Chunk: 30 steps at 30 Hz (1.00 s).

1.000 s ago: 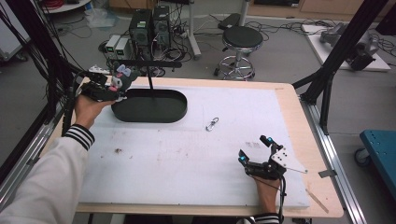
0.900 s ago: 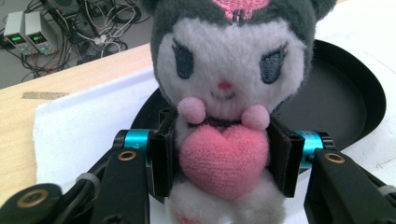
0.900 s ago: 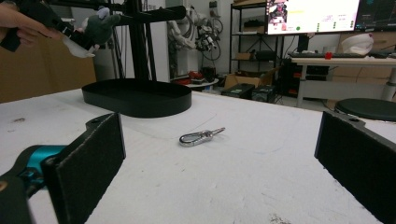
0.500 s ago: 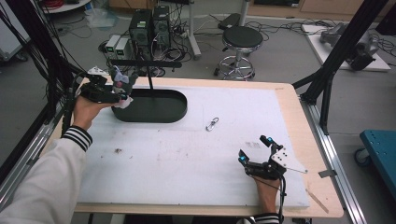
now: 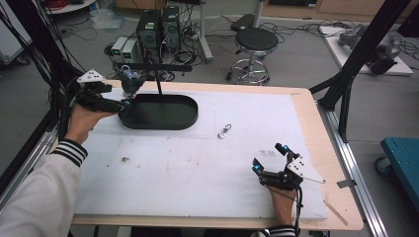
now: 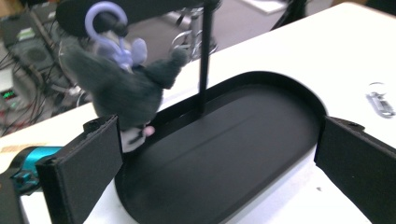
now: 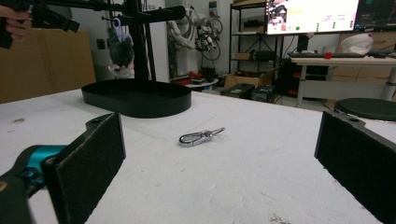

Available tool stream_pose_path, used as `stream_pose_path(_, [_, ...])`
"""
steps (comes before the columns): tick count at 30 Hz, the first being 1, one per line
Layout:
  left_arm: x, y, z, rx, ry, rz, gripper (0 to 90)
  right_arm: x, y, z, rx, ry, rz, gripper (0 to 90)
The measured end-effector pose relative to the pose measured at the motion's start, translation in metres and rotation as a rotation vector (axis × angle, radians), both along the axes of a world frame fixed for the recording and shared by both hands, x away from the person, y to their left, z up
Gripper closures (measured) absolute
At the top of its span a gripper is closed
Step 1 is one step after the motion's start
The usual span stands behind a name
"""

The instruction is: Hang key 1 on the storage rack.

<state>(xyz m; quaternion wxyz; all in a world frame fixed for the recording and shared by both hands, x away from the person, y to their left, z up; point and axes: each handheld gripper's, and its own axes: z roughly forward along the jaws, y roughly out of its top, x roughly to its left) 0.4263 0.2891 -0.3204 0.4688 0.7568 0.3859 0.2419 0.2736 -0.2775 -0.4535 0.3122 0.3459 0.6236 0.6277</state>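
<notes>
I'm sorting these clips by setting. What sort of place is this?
Probably a robotics or electronics lab: desktop computer towers and loose cables on the grey floor, a large wall screen over cluttered workbenches, and a white-topped table framed by black metal struts.

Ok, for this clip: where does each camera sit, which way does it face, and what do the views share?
High view: above the person's side, looking forward and down on the table; both forearms and each hand-held gripper show, left, right.
Left gripper view: rides the left hand-held gripper, facing the black tray stand and hanging plush toy; its open jaws show.
Right gripper view: low over the table, facing the metal clip; its open jaws show.
All three share stand, toy and clip.
</notes>
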Motion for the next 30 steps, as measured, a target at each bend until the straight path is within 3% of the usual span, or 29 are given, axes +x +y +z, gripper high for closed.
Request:
stream_pose_path(4, [-0.014, 0.002, -0.002, -0.038, -0.066, -0.038, 1.7, 0.000, 0.000, 0.000, -0.007, -0.002, -0.001, 1.1])
stream_pose_path(9, [-0.033, 0.001, -0.008, -0.089, -0.117, -0.101, 1.7, 0.000, 0.000, 0.000, -0.009, -0.007, -0.002, 1.0])
stream_pose_path(11, [-0.040, -0.001, -0.013, -0.115, -0.128, -0.137, 1.7, 0.000, 0.000, 0.000, -0.010, -0.006, -0.004, 1.0])
stream_pose_path(15, [-0.052, -0.004, -0.022, -0.129, -0.141, -0.181, 1.7, 0.000, 0.001, 0.000, -0.011, -0.006, -0.006, 1.1])
stream_pose_path(16, [-0.054, -0.005, -0.023, -0.126, -0.134, -0.185, 1.7, 0.000, 0.001, 0.000, -0.010, -0.007, -0.007, 1.0])
stream_pose_path(19, [-0.063, -0.007, -0.028, -0.155, -0.193, -0.192, 1.7, 0.000, 0.001, 0.000, -0.011, -0.007, -0.008, 1.1])
stream_pose_path(24, [-0.073, -0.008, -0.038, -0.189, -0.216, -0.214, 1.7, 0.000, 0.001, 0.000, -0.011, -0.007, -0.005, 1.0])
stream_pose_path(30, [-0.084, -0.004, -0.052, -0.198, -0.235, -0.228, 1.7, 0.000, 0.000, 0.000, -0.012, -0.010, -0.006, 1.0])
